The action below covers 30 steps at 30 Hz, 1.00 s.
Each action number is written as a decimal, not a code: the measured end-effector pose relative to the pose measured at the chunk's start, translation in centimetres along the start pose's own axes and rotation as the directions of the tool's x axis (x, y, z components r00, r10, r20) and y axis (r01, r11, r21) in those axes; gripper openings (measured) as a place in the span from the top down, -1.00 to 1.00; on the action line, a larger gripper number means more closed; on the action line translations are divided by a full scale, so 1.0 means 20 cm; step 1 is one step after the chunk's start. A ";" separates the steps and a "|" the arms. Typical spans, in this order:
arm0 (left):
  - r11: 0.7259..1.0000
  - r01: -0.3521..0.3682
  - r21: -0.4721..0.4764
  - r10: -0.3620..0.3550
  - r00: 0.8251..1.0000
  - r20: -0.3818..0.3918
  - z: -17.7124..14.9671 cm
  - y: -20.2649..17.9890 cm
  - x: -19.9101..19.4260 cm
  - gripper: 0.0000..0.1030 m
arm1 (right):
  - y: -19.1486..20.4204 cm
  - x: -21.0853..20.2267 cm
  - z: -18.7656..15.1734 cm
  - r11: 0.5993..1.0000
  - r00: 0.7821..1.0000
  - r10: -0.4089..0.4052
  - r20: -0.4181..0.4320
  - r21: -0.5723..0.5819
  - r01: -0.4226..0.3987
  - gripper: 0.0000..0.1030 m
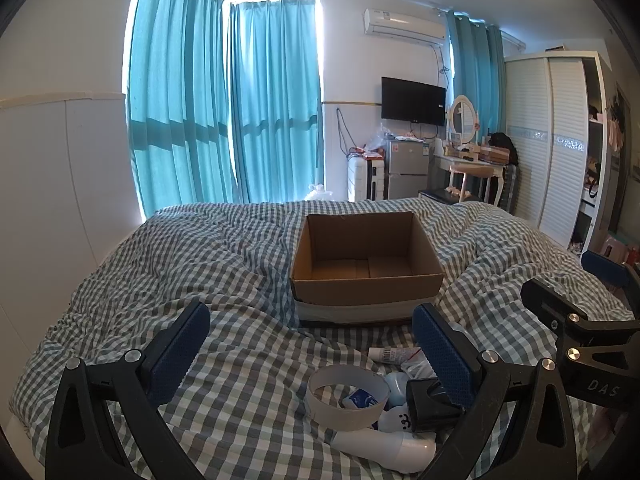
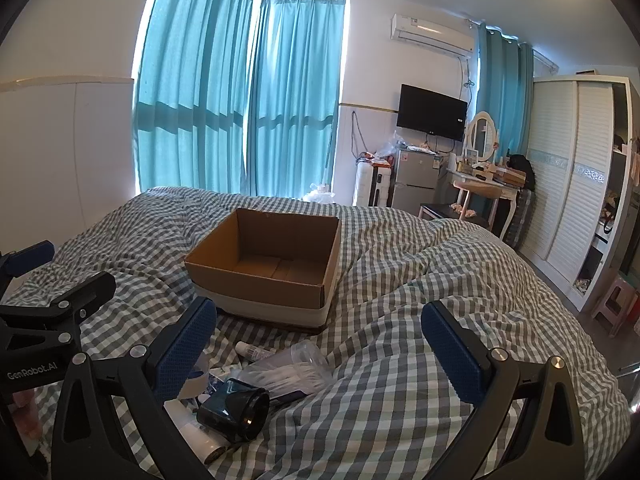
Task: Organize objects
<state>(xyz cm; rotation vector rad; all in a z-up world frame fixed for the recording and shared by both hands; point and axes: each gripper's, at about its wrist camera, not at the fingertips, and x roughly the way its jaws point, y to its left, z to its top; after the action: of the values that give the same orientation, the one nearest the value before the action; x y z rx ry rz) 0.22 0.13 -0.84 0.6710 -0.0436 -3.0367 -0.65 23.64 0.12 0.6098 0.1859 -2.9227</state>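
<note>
We see a bed covered with a grey and white checked blanket (image 1: 224, 264), and on it stands an open cardboard box (image 1: 366, 264), upright, with nothing visible inside. The box has a white band around its lower part.

Our left gripper (image 1: 312, 344) hovers over the blanket in front of the box — its jaws stand wide apart and hold nothing. The blue pads (image 1: 180, 356) face each other across the gap. Our right gripper (image 2: 320, 340) is beside it on the right, also with jaws wide apart and empty.

The things to organize lie in a small heap on the blanket, near the front of the box but not touching it. In the left wrist view we see a white ring of tape (image 1: 348, 396) lying flat, and inside it a small blue and white packet (image 1: 360, 398). Just beside the ring is a black cylindrical object (image 1: 432, 404), partly hidden behind the right finger. In front of these lies a white bottle (image 1: 384, 446) on its side. A small white tube (image 1: 394, 355) lies closer to the box.

In the right wrist view a clear plastic cup (image 2: 288, 368) lies on its side next to the black object — between the two grippers.

In the background there are teal curtains (image 1: 224, 104), a television (image 1: 413, 101) on the wall and a white wardrobe (image 1: 548, 140).
</note>
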 end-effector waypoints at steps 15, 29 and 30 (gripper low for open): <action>1.000 0.003 -0.012 -0.004 1.000 -0.010 0.00 -0.01 0.00 -1.00 | 0.01 -0.01 0.01 1.000 1.000 -0.005 -0.002 -0.009 0.005 -0.99; 1.000 0.016 -0.008 -0.017 0.999 -0.029 -0.01 -0.01 -0.01 -1.00 | 0.02 -0.03 0.00 1.000 1.000 0.000 -0.013 -0.021 0.000 -0.99; 1.000 0.018 -0.008 -0.018 0.999 -0.033 -0.01 -0.01 0.00 -1.00 | 0.02 -0.03 -0.01 1.000 1.000 0.000 -0.015 -0.023 0.000 -0.99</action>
<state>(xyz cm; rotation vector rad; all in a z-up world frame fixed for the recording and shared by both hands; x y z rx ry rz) 0.41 0.35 -1.04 0.7250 -0.0257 -3.0405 0.10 23.41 0.23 0.6290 0.2203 -2.9123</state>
